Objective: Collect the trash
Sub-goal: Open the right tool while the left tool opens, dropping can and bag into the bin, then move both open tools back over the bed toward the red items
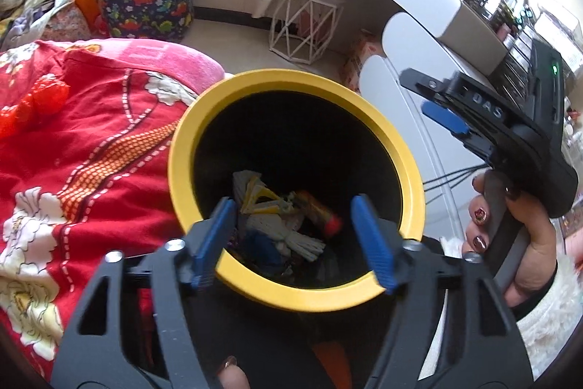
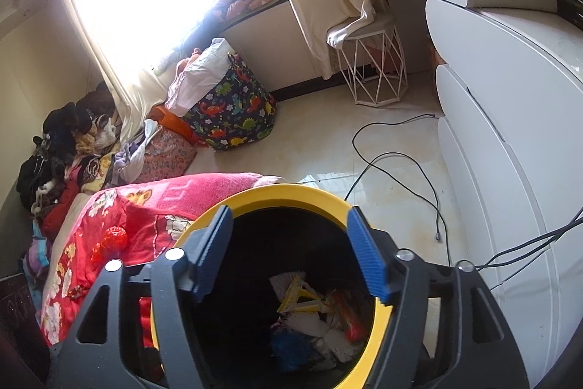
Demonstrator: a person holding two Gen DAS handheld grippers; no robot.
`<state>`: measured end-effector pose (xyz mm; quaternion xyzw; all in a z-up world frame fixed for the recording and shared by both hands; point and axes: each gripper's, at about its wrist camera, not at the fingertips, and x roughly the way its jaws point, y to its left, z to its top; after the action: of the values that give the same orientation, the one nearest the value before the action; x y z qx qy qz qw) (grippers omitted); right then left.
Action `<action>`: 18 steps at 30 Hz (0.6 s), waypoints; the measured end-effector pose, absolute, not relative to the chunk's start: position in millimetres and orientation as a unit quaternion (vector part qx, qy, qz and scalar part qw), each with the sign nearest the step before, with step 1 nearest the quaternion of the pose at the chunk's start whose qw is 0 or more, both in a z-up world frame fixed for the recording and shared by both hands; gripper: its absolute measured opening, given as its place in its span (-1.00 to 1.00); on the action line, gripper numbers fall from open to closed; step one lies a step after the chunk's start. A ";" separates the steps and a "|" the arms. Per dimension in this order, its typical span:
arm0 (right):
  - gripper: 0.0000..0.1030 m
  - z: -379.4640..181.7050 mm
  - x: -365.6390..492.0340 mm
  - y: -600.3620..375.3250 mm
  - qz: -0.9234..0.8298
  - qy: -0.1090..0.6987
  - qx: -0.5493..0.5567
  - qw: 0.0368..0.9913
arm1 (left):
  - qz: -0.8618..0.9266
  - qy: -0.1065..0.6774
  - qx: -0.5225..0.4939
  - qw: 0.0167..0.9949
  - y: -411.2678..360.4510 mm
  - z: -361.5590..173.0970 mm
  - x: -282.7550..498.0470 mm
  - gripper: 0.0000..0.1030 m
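A black bin with a yellow rim [image 1: 255,86] stands beside the bed; several wrappers and paper scraps [image 1: 284,225] lie at its bottom. My left gripper [image 1: 291,243] is open and empty right above the bin's mouth. My right gripper [image 2: 291,254] is open and empty too, over the same bin's rim [image 2: 291,194], with the trash [image 2: 313,323] below it. In the left wrist view the right gripper [image 1: 437,101] hangs to the right of the bin. A crumpled red plastic piece [image 1: 36,101] lies on the red floral quilt; it also shows in the right wrist view [image 2: 111,239].
The red floral quilt [image 1: 91,152] covers the bed left of the bin. A white dresser [image 2: 510,133] stands on the right, with black cables [image 2: 400,163] on the tiled floor. A dinosaur-print basket [image 2: 233,112] and a white wire stool [image 2: 375,68] stand under the window.
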<state>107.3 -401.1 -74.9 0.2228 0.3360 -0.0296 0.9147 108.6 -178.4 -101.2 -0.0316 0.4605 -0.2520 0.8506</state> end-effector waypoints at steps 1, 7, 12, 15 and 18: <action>0.38 -74.4 106.8 -401.1 -0.029 0.336 0.223 0.915 | -0.246 0.458 -0.033 0.854 -176.1 -99.2 108.7 0.55; 0.59 -67.7 104.9 -396.0 -0.026 0.333 0.215 0.918 | -0.222 0.437 -0.039 0.871 -161.0 -86.3 107.8 0.78; 0.64 -58.4 102.1 -385.5 -0.016 0.326 0.207 0.922 | -0.207 0.424 -0.045 0.880 -151.0 -77.0 107.9 0.78; 0.66 -53.9 100.5 -378.9 -0.007 0.321 0.205 0.925 | -0.197 0.414 -0.049 0.887 -141.5 -70.5 107.0 0.78; 0.67 -49.7 100.6 -370.8 0.002 0.318 0.201 0.927 | -0.188 0.404 -0.050 0.894 -132.5 -65.1 105.6 0.78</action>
<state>100.6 -370.8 -49.7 0.2009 0.3176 0.0018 0.9267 105.6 -132.5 -65.1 -0.0499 0.4045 -0.1882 0.8936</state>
